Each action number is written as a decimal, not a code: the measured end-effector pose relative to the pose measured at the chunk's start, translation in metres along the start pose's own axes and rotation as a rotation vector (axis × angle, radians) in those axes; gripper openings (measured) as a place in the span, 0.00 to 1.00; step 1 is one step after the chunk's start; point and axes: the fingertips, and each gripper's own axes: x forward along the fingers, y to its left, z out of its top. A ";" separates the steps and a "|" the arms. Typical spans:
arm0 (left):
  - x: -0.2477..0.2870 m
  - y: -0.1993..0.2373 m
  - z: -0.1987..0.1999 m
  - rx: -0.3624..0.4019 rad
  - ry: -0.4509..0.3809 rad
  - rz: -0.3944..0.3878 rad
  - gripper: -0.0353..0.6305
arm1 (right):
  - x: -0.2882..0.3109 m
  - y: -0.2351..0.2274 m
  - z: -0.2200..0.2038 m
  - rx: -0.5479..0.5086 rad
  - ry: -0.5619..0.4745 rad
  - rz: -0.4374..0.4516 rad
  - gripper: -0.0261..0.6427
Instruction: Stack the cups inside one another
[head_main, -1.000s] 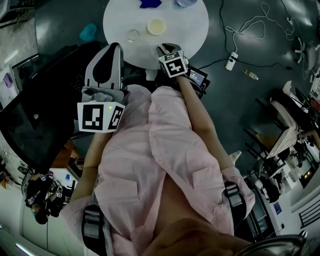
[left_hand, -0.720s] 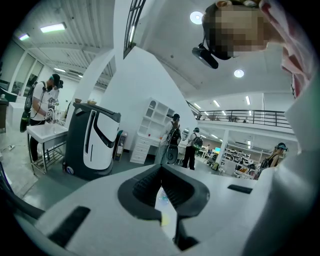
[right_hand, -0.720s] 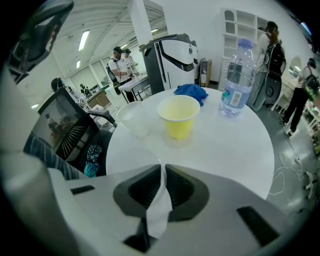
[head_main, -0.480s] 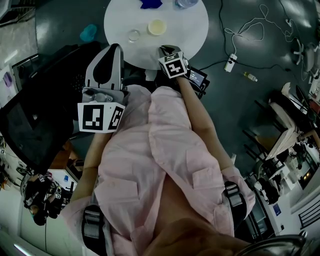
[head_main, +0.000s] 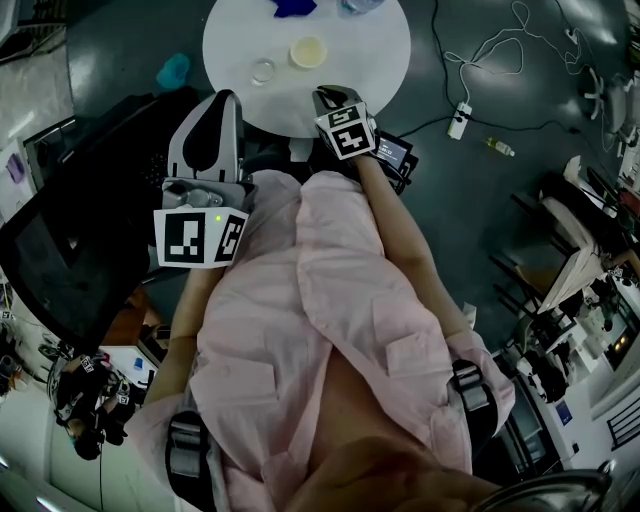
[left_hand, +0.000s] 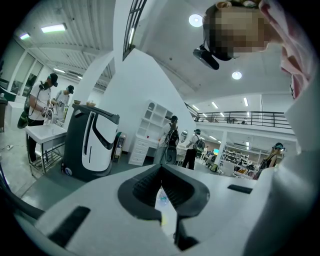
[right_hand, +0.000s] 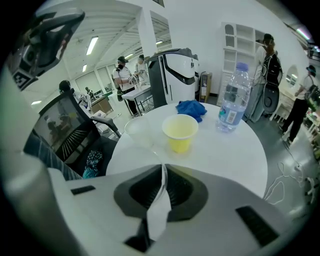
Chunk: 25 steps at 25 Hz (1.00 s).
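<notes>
Pre-grasp; nothing nested. Yellow paper cup (right_hand: 180, 132) and clear plastic cup (right_hand: 140, 131) stand near each other, apart, on round white worktop (right_hand: 225, 155). Right gripper (right_hand: 163, 169) at near edge, fingers together, empty; left gripper (left_hand: 161, 171) likewise. Next, likely: spread right fingers, grip one cup, lower into other.

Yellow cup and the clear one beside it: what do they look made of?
Yellow cup: opaque with a dull, even finish; plastic or coated paper, cannot tell which. Clear cup: probably thin transparent plastic, since the white table shows through its wall.
</notes>
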 end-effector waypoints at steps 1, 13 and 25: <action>0.000 0.000 0.000 0.002 -0.001 0.000 0.08 | -0.002 -0.001 0.001 0.002 -0.008 -0.002 0.09; -0.007 -0.012 0.000 0.023 -0.015 -0.016 0.08 | -0.033 -0.004 0.014 0.035 -0.142 -0.044 0.09; -0.011 -0.016 0.007 0.041 -0.040 -0.025 0.08 | -0.085 -0.026 0.051 0.147 -0.347 -0.146 0.09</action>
